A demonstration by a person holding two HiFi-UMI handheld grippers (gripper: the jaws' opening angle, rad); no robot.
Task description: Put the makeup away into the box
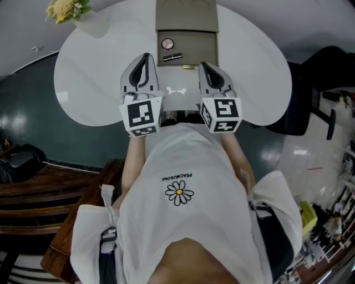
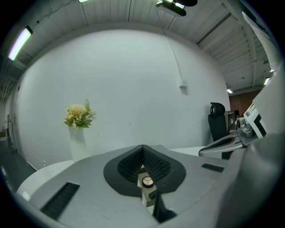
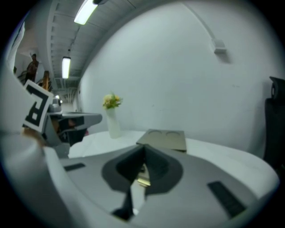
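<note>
An open beige box [image 1: 186,37] stands at the far middle of the white table [image 1: 94,77], its lid [image 1: 186,14] tipped back. Inside lie a round compact [image 1: 167,44] and a dark lipstick [image 1: 173,56]. A small gold tube [image 1: 188,67] lies on the table by the box's front edge. My left gripper [image 1: 146,57] is shut and empty, with its tips near the box's front left corner. My right gripper [image 1: 202,66] is also shut, just right of the gold tube. In the left gripper view the compact [image 2: 147,181] shows below the closed jaws. The gold tube [image 3: 143,180] shows below the jaws in the right gripper view.
A white vase of yellow flowers [image 1: 83,16] stands at the table's far left. A dark office chair [image 1: 310,105] stands off the table's right side. A wooden bench [image 1: 61,194] is at my left.
</note>
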